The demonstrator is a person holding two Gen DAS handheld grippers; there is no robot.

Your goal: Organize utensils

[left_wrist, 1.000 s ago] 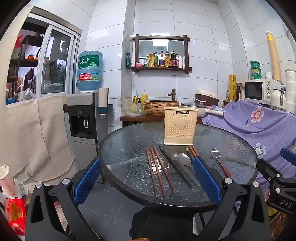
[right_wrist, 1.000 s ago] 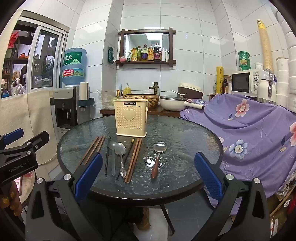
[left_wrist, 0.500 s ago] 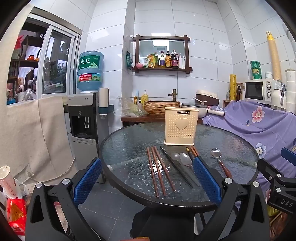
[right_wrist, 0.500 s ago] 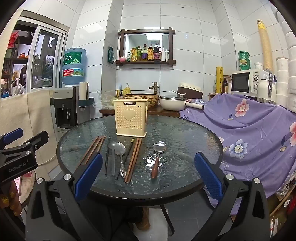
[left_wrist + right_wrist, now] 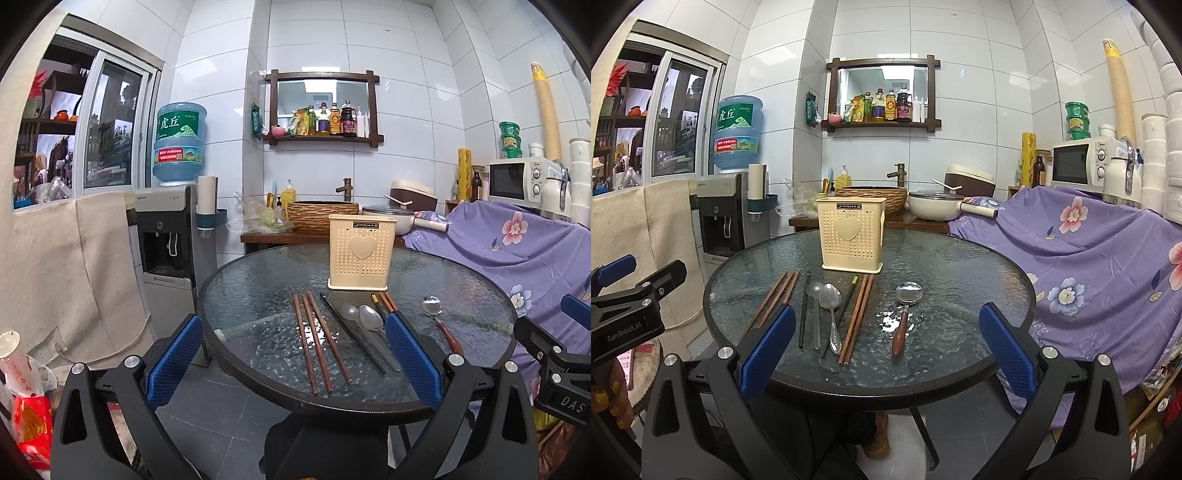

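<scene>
White tiles cover the kitchen walls behind my round glass table [image 5: 979, 258]. I hold both claws back from the table's near edge, above the floor, not over any utensil yet.

My left gripper [image 5: 293, 354] is spread wide and holds nothing. My right gripper [image 5: 886, 343] is spread wide too, with nothing in it.

I think the job has not started. The cream holder [image 5: 851, 234] stands upright toward the far edge of the table, and I see nothing sticking out of its top. Every utensil lies flat on the glass in front of it, so all of them are left to put in.

Now I count, from the left edge to the right:
- three brown chopsticks [image 5: 317, 341], side by side
- one black chopstick [image 5: 804, 308]
- one pale spoon [image 5: 815, 308]
- one shiny metal spoon [image 5: 831, 314]
- one dark chopstick with a yellow tip [image 5: 842, 314]
- two more brown chopsticks [image 5: 857, 319]
- one spoon with a wooden handle [image 5: 904, 314], apart from the rest, nearest the right edge

That makes seven chopsticks and three spoons, as best I can tell.
</scene>
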